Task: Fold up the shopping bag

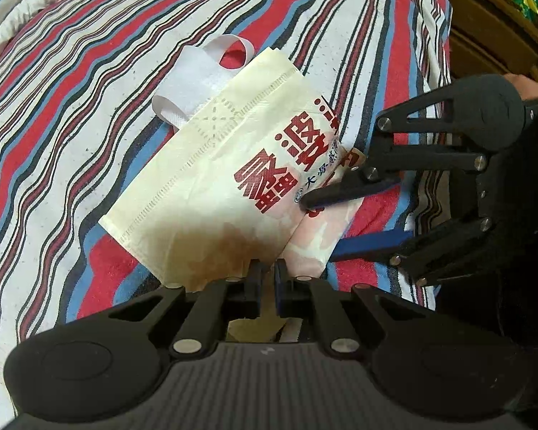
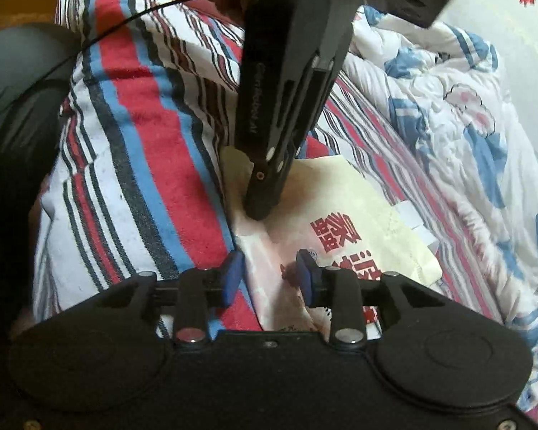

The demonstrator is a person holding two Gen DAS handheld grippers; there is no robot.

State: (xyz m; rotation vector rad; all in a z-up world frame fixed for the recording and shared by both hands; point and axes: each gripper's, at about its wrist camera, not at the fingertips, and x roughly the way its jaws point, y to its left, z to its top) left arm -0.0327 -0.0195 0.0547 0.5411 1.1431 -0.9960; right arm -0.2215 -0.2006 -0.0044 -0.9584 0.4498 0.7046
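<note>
Cream nonwoven shopping bag with red lettering, folded, on striped bedsheet. Left gripper pinched tight on bag's near edge. Right gripper part-open, astride bag's end fold, pads not pressing.

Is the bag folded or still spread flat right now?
Folded. The bag lies doubled over on the striped sheet, a crease along its near-right side, with the white handles sticking out at the far end.

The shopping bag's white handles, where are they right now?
In the left wrist view the white handles lie on the striped bedsheet at the far, upper-left end of the folded shopping bag, opposite both grippers.
</note>
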